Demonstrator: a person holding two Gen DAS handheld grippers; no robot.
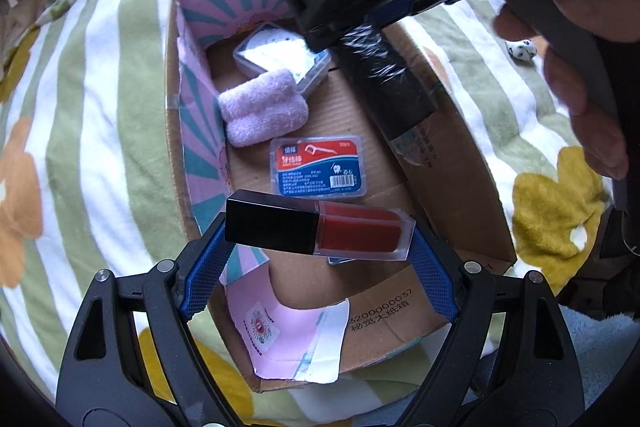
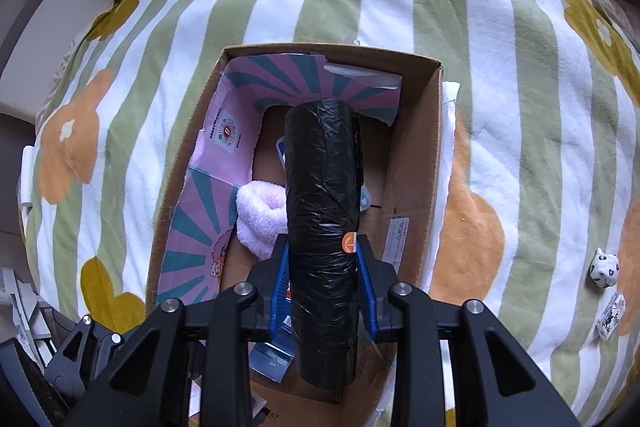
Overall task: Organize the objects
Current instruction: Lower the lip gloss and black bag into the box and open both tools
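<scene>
My left gripper (image 1: 320,239) is shut on a red lip gloss tube with a black cap (image 1: 316,231), held crosswise above the near end of an open cardboard box (image 1: 472,195). On the box floor lie a blue dental floss case (image 1: 318,167), a rolled lilac towel (image 1: 262,109) and a clear plastic case (image 1: 282,57). My right gripper (image 2: 323,255) is shut on a black roll of rubbish bags (image 2: 322,227), held lengthwise over the same cardboard box (image 2: 416,155). That roll of bags (image 1: 384,83) and the right gripper (image 1: 344,27) also show from the left wrist, over the box's right side.
The box rests on a striped green and white blanket with flowers (image 2: 520,87). A small white and black figurine (image 2: 604,267) and a small patterned box (image 2: 612,315) lie on the blanket to the right. A person's hand (image 1: 580,75) holds the right gripper.
</scene>
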